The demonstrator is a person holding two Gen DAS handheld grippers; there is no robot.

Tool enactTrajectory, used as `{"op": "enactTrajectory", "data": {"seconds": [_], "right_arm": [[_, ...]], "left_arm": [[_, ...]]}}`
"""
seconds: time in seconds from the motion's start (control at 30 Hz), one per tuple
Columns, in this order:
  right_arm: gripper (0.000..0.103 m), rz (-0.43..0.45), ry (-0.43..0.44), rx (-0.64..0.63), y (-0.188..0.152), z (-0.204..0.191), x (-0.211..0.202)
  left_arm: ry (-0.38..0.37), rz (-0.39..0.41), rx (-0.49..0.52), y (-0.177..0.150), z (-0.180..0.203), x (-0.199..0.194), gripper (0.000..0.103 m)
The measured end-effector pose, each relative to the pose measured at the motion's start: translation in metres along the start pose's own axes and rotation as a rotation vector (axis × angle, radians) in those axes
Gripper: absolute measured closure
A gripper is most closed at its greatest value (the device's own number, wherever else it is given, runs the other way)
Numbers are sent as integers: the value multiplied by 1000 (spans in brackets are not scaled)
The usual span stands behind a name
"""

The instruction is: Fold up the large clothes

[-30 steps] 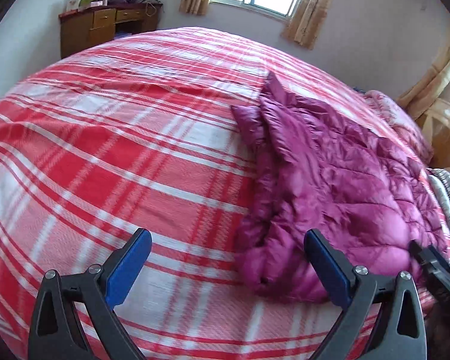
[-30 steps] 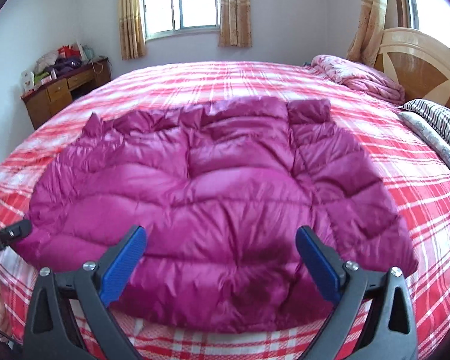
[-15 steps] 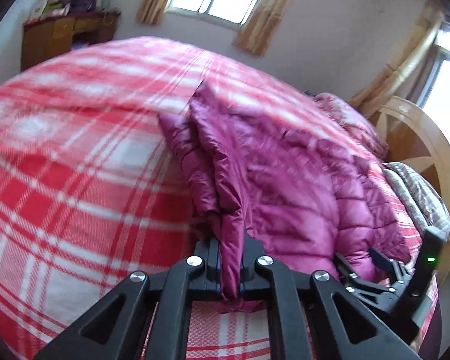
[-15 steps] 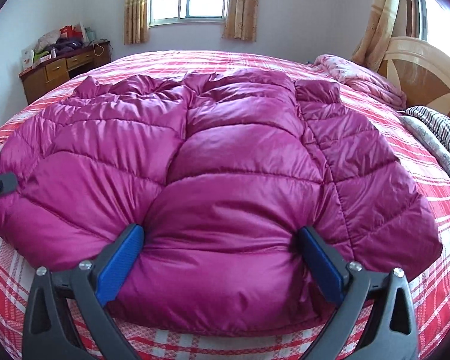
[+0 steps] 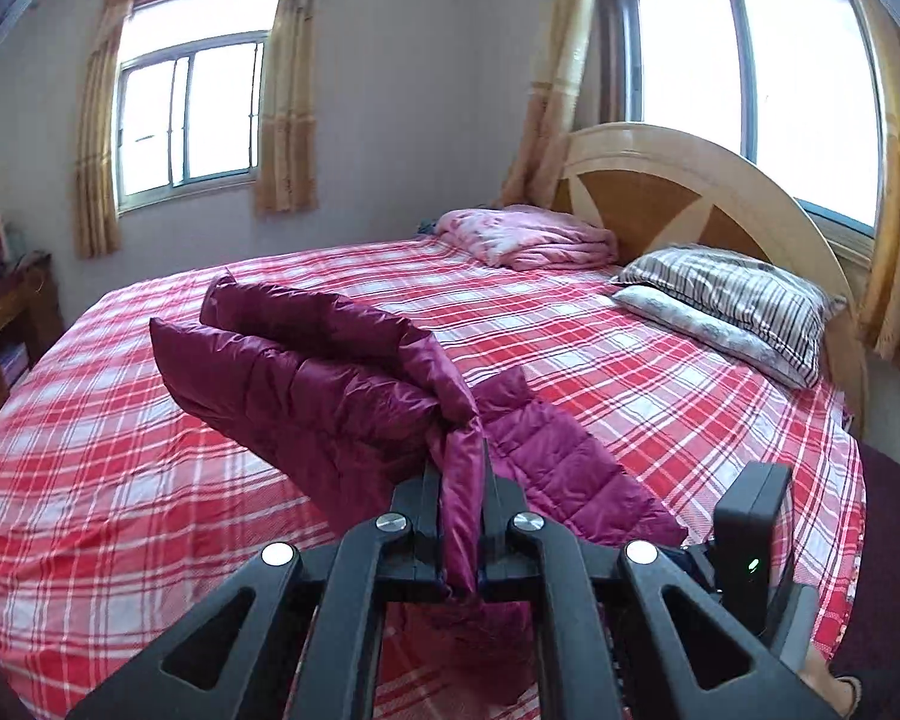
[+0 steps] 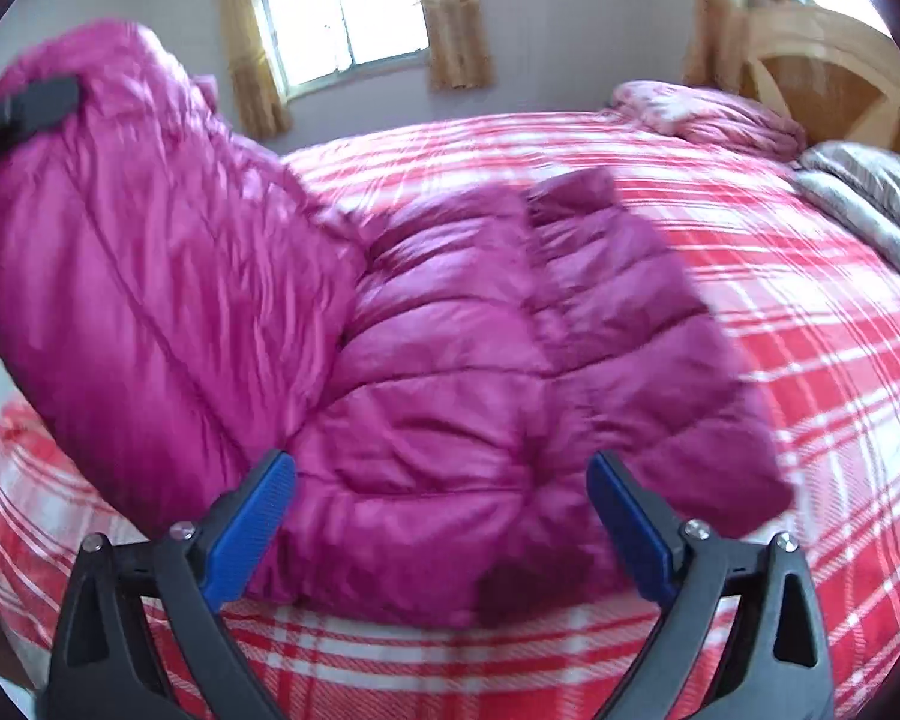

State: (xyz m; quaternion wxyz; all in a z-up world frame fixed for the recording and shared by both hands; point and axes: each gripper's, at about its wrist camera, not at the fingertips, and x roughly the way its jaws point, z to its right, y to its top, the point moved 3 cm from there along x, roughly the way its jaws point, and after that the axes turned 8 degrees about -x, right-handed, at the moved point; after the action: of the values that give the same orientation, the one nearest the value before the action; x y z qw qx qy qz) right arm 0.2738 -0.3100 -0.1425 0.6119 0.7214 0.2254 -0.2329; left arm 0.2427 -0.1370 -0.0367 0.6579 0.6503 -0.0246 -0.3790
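A magenta quilted puffer jacket [image 5: 330, 384] lies on the red plaid bed [image 5: 120, 480]. My left gripper [image 5: 462, 510] is shut on the jacket's edge and holds that side lifted off the bed. In the right wrist view the raised flap [image 6: 120, 276] stands up at the left, with the left gripper's dark tip [image 6: 24, 111] on its top corner. The rest of the jacket [image 6: 510, 372] lies flat. My right gripper [image 6: 441, 516] is open, its blue pads [image 6: 252, 525] on either side of the jacket's near hem, not pressing it.
Pillows [image 5: 732, 300] and a folded pink quilt [image 5: 528, 237] lie by the wooden headboard [image 5: 678, 192]. A wooden desk [image 5: 0, 324] stands at the far left. Curtained windows [image 5: 192, 120] fill the far walls. Part of the right gripper's body [image 5: 750, 540] shows at lower right.
My left gripper went from open to shut on the jacket's edge, then rose and rolled, lifting that side up. The right gripper moved in until its open pads flank the near hem.
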Motion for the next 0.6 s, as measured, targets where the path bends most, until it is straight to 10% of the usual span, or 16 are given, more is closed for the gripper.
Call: {"op": "enactTrajectory", "data": {"seconds": [0.3, 0.6], "right_arm": [[4, 37, -191, 201, 1, 104, -35], [4, 143, 45, 384, -1, 135, -41]], "left_arm": [[-152, -172, 159, -23, 88, 99, 97], [-253, -190, 214, -70, 103, 125, 83]]}}
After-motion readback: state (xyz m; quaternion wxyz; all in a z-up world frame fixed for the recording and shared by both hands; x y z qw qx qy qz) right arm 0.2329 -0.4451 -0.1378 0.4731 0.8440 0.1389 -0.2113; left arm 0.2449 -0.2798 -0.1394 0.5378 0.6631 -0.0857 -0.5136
